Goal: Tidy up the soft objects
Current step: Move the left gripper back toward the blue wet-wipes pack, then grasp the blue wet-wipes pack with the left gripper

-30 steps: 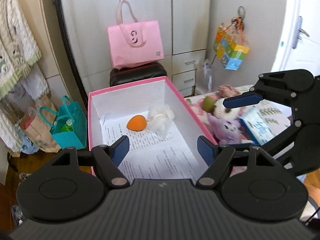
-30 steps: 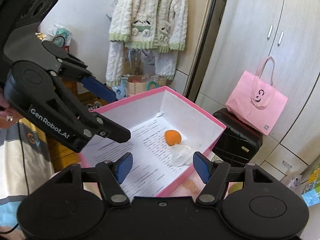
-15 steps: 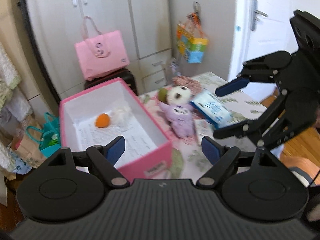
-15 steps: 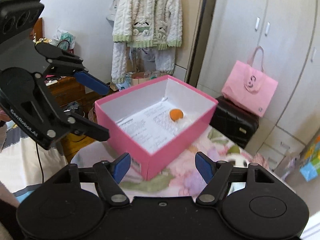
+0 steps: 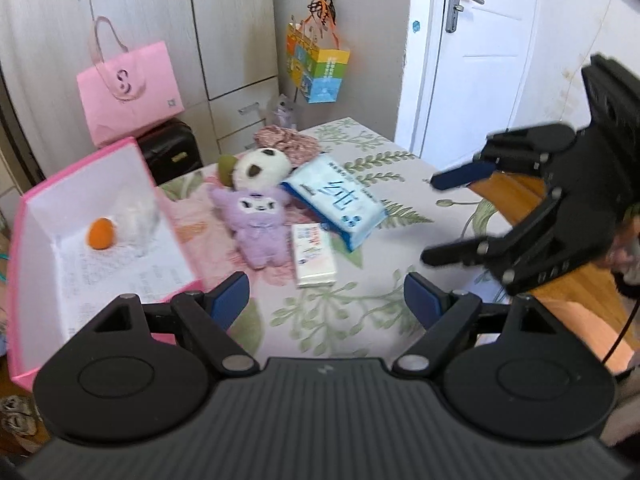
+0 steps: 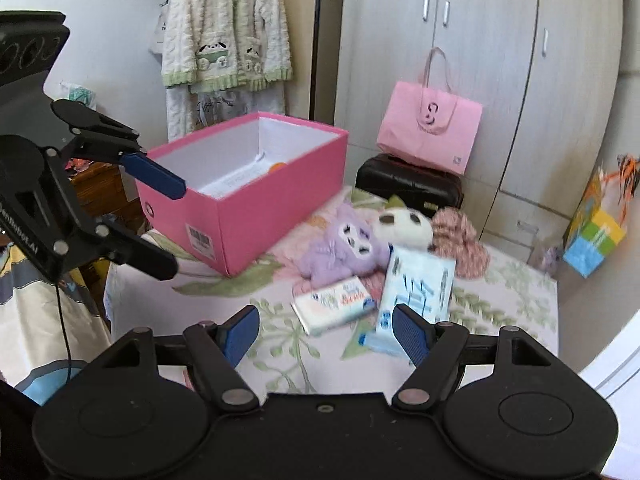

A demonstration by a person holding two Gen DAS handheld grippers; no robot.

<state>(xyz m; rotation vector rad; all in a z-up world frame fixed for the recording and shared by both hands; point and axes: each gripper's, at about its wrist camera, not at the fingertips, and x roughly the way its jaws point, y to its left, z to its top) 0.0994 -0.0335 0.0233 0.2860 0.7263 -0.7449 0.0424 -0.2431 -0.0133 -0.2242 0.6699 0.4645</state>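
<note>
A pink box (image 5: 24,264) (image 6: 256,216) stands on the table's left and holds an orange ball (image 5: 102,233) and a white soft wad (image 5: 134,210). Beside it lie a purple plush (image 5: 260,224) (image 6: 344,246), a white panda plush (image 5: 262,166) (image 6: 404,224), a pink knitted piece (image 5: 286,140) (image 6: 460,236), a blue tissue pack (image 5: 336,200) (image 6: 416,284) and a small white tissue pack (image 5: 314,254) (image 6: 334,304). My left gripper (image 5: 326,300) (image 6: 164,224) is open and empty above the table's near side. My right gripper (image 6: 326,334) (image 5: 444,216) is open and empty, near the tissue packs.
The table (image 5: 360,316) has a leaf-print cloth. Behind it are a pink bag (image 5: 128,92) on a black suitcase (image 5: 170,152), grey cupboards and a colourful hanging bag (image 5: 318,68). A white door (image 5: 472,52) is at the right. A knit jacket (image 6: 224,28) hangs at the left.
Both grippers have pulled back from over the pink box and swung right toward the plush toys and tissue packs. Both stay open and empty.
</note>
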